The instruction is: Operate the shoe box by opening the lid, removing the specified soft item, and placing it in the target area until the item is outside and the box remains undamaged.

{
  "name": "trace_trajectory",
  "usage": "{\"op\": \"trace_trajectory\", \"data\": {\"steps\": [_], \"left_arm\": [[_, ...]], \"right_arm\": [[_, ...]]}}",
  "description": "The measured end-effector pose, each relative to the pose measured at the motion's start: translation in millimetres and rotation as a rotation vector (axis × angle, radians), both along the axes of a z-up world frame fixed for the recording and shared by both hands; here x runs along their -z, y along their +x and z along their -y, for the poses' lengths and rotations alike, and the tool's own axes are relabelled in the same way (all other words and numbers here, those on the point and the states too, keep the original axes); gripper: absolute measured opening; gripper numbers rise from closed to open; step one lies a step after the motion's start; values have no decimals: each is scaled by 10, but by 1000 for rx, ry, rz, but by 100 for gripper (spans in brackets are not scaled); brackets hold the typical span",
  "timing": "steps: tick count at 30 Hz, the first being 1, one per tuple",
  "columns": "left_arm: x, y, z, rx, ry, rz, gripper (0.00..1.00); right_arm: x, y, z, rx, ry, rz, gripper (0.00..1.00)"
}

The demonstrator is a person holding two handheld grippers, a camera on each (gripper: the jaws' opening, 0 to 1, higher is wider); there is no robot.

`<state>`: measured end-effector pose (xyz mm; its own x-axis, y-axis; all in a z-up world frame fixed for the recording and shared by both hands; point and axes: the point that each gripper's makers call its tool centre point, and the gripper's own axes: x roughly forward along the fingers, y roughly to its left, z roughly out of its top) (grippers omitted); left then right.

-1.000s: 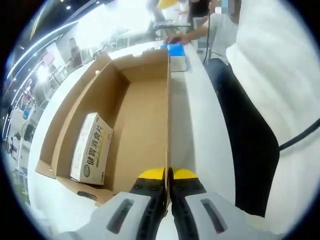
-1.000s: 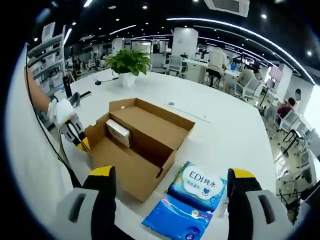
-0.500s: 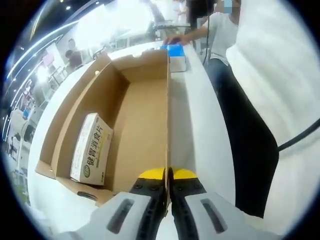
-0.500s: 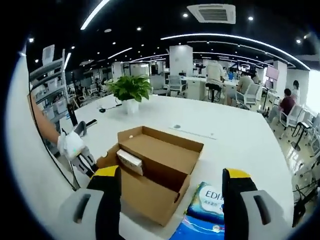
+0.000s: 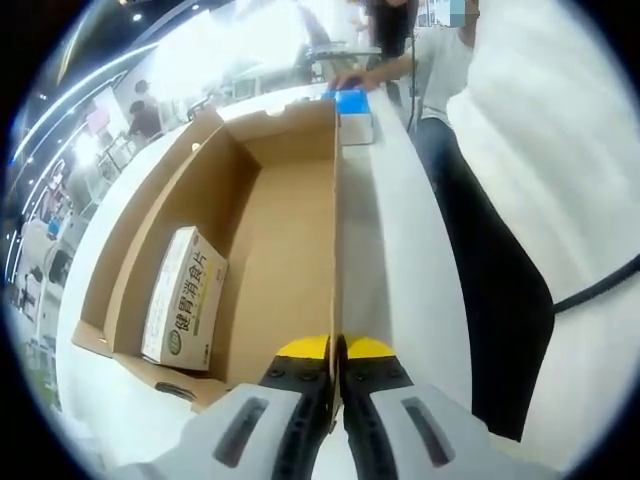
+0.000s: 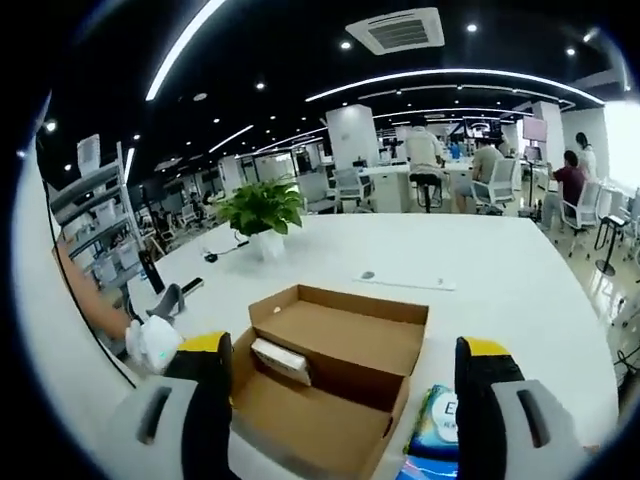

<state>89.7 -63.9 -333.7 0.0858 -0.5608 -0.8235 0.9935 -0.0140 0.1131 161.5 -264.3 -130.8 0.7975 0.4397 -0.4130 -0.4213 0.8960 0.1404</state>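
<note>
Left gripper view first: the left hand-held gripper (image 5: 336, 372) has its two yellow-tipped jaws pressed together on the upright side wall of one open brown cardboard shoe box (image 5: 290, 230), gripping its top edge. Inside the box lies one small white carton with green print (image 5: 184, 297), resting against the far wall. Beyond the box, one blue and white soft pack (image 5: 354, 113) sits on the white tabletop (image 5: 400, 270), outside the box. A person in dark trousers (image 5: 485, 260) stands just beside the tabletop.

Over to the right gripper view: the right hand-held gripper (image 6: 340, 395) hangs above the tabletop with jaws wide apart, nothing between them. Below sits the same open box, carton inside, the blue pack beside its right corner. One potted green plant (image 6: 262, 210) stands further back.
</note>
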Motion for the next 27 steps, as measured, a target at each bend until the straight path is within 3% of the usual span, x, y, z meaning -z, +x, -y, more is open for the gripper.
{"op": "trace_trajectory", "data": {"steps": [6, 7, 8, 10, 13, 14, 17, 20, 22, 23, 25, 27], "left_arm": [[6, -1, -2, 5, 2, -4, 1], [7, -3, -2, 8, 1, -5, 1], [8, -2, -2, 9, 2, -7, 1], [10, -4, -3, 10, 1, -8, 1], [9, -5, -1, 5, -2, -3, 1], [8, -5, 0, 5, -3, -2, 2], [10, -5, 0, 2, -4, -3, 2], [7, -6, -1, 4, -5, -7, 2], [7, -9, -2, 2, -5, -9, 2], [6, -10, -2, -2, -6, -13, 2], [6, -10, -4, -3, -7, -13, 2], [6, -10, -5, -3, -8, -11, 2]], "right_arm": [[19, 77, -99, -23, -97, 42, 96], [41, 110, -33, 0, -153, 51, 92], [90, 145, 127, 52, -284, 54, 88], [115, 174, 185, 65, -379, 75, 84], [25, 195, 34, 55, -242, 93, 78], [-32, 217, 22, 60, -227, 112, 79], [-67, 247, -24, 45, -239, 128, 83], [-132, 274, -65, 59, -197, 135, 84], [-175, 335, 46, 109, -268, 181, 94], [-113, 322, 66, 109, -291, 147, 95], [2, 277, 26, 97, -256, 68, 95], [27, 284, 38, 100, -268, 63, 95]]}}
